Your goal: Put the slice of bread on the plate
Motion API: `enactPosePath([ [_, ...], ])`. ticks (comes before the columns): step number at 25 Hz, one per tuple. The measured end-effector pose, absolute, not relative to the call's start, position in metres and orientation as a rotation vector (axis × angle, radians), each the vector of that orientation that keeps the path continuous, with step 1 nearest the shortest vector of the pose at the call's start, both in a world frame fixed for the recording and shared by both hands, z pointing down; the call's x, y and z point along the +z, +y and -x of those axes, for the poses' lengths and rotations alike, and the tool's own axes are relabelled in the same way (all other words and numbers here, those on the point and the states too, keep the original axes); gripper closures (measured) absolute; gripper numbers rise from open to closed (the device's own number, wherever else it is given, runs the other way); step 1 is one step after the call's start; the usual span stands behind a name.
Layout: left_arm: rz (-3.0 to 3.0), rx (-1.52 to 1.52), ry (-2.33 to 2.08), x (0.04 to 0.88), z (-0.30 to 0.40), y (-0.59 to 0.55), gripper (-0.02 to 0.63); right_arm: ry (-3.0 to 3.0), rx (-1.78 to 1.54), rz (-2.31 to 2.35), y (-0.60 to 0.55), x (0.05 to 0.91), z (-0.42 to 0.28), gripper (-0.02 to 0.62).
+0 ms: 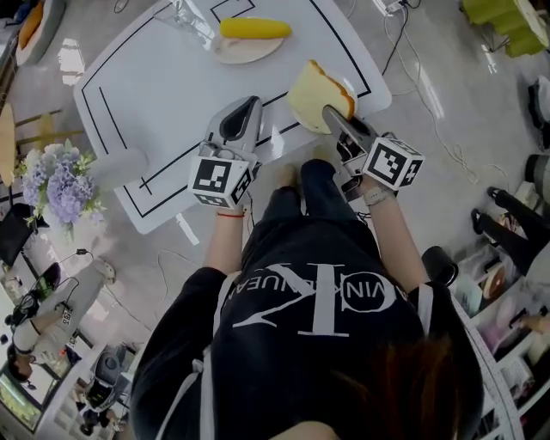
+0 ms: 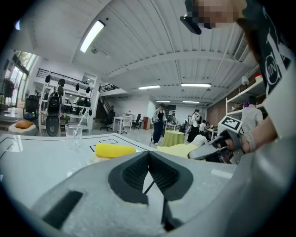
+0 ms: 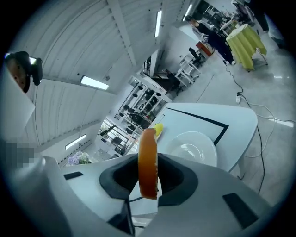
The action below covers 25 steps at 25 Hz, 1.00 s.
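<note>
A slice of bread (image 1: pixel 318 93) with a brown crust hangs over the near right part of the white table (image 1: pixel 163 86). My right gripper (image 1: pixel 332 114) is shut on it. In the right gripper view the bread (image 3: pixel 148 159) stands edge-on between the pads, and an empty white plate (image 3: pixel 192 148) lies on the table just beyond it. That plate does not show in the head view. My left gripper (image 1: pixel 248 109) hovers over the table's near edge, left of the bread, with its jaws (image 2: pixel 149 155) shut on nothing.
A yellow corn cob (image 1: pixel 254 28) lies on a small dish (image 1: pixel 245 51) at the far side of the table, with a clear glass (image 1: pixel 185 13) to its left. Flowers (image 1: pixel 56 180) stand on the floor at left. Cables (image 1: pixel 404 34) run across the floor at right.
</note>
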<state>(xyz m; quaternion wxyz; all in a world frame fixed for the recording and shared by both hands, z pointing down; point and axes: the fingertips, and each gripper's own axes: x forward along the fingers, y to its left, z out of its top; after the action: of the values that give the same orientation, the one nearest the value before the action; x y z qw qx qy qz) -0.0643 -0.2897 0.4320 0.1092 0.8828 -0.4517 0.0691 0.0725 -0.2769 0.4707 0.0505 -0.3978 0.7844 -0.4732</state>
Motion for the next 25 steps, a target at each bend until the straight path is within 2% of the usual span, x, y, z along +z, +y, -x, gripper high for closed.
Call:
enactPosePath([
  [8, -2.556, 0.205, -1.373, 0.435, 0.058, -0.302, 0.595, 2.331, -1.655, 1.184, -0.288, 0.488, -0.079, 0.492],
  [13, -2.537, 0.199, -1.399, 0.436, 0.060, -0.304, 0.595, 2.352, -1.697, 1.178, -0.291, 0.496, -0.080, 0.458],
  [15, -2.530, 0.195, -1.408, 0.436, 0.061, -0.304, 0.595, 2.367, -1.711, 1.160, -0.292, 0.497, -0.080, 0.430],
  [21, -2.518, 0.191, -1.415, 0.436, 0.065, -0.303, 0.595, 2.539, -1.749, 1.050, -0.285, 0.498, -0.072, 0.289],
  [25, -2.512, 0.182, -1.419, 0.437, 0.068, -0.304, 0.595, 2.724, -1.719, 1.025, -0.278, 0.498, -0.069, 0.234],
])
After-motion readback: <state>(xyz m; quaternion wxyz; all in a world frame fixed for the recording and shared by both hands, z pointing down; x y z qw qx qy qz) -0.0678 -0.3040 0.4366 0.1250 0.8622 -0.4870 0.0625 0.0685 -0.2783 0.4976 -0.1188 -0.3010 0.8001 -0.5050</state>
